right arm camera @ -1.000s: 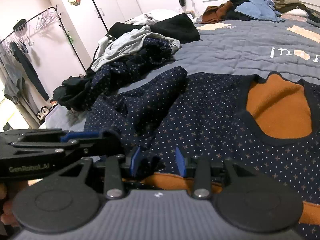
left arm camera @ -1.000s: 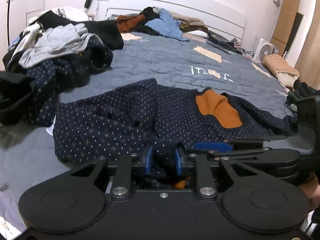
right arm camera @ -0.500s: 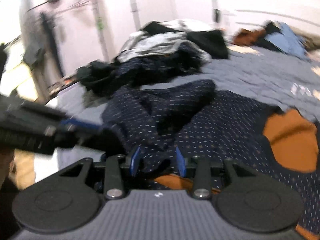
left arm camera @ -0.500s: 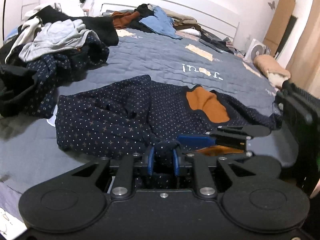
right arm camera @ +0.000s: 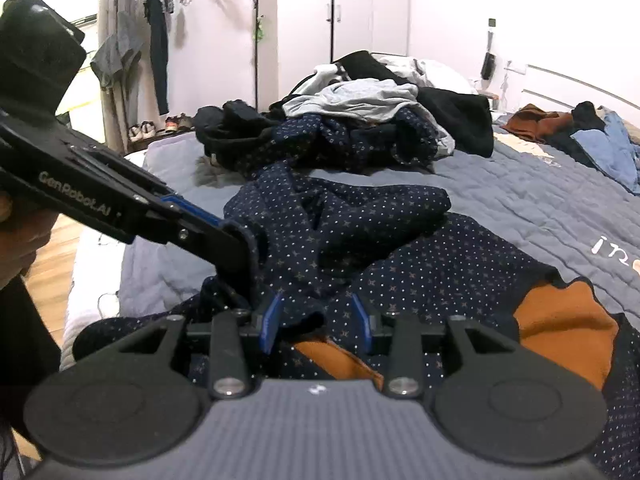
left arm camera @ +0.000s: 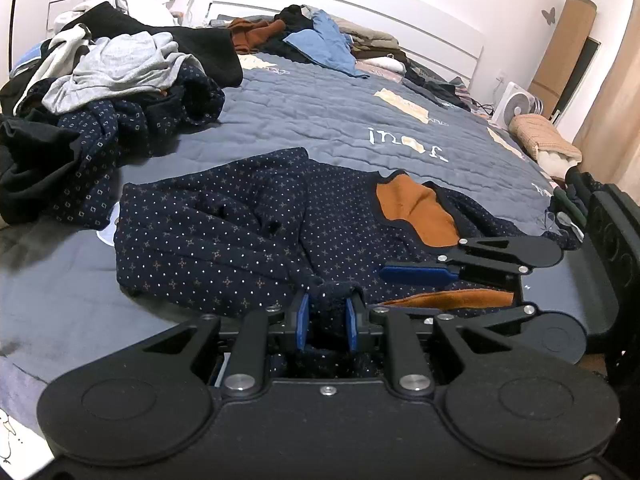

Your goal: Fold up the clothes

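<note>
- Left wrist view shows the bed (left arm camera: 320,120) carrying everything: the navy dotted top (left arm camera: 224,236) lies spread near the bed's near edge, well apart from the heap of unfolded clothes (left arm camera: 108,92) at the far left corner.
- Its long axis runs along that near edge; the orange-lined neck opening (left arm camera: 416,212) faces the far headboard, and the hem is at the grippers.
- What has changed: the right gripper (right arm camera: 316,316) has rolled and risen a little since a second ago, so the orange lining at the hem now shows. I judge a fold of the hem toward the neck is starting.
- Left gripper (left arm camera: 324,316) stays clamped on a bunch of hem.
- Right gripper's jaws stand wider, with hem cloth between the pads, seemingly gripped.
</note>
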Demonstrator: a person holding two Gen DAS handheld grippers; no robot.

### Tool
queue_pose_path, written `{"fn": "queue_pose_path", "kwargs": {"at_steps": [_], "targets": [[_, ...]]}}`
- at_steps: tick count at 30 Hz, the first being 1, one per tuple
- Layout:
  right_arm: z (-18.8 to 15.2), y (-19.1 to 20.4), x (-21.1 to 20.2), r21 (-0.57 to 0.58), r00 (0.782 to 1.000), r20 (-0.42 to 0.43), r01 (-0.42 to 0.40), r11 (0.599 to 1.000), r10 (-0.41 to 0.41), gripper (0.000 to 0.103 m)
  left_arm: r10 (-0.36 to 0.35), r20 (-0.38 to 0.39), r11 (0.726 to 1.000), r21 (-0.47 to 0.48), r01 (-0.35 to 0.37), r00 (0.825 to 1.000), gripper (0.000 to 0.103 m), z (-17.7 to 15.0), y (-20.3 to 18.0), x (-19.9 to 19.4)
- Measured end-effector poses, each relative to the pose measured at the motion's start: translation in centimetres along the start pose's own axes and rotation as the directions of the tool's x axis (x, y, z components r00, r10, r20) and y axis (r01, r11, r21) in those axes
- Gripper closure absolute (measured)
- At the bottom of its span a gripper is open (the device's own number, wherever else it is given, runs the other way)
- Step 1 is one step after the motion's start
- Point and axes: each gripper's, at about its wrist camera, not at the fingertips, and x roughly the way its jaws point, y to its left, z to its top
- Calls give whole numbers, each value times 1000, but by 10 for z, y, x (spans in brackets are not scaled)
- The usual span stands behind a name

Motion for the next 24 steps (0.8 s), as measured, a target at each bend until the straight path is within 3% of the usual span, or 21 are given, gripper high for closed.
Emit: {"fn": "queue_pose_path", "kwargs": {"at_steps": [10,19,24], "targets": [[4,1,-11,7,997,9,-74,997,74,65,6,-3,1000,-8,-6,1000,84,1,3,1],[1,9,4,4,998,19,-66,998,66,65,1,-6,1000,5,-1,1000,84,-1,1,1],[-1,11,17,2,1000,16,-7,1000,7,65,-3,-7,1000,15,3,1000,84,-2,-2,0]]}}
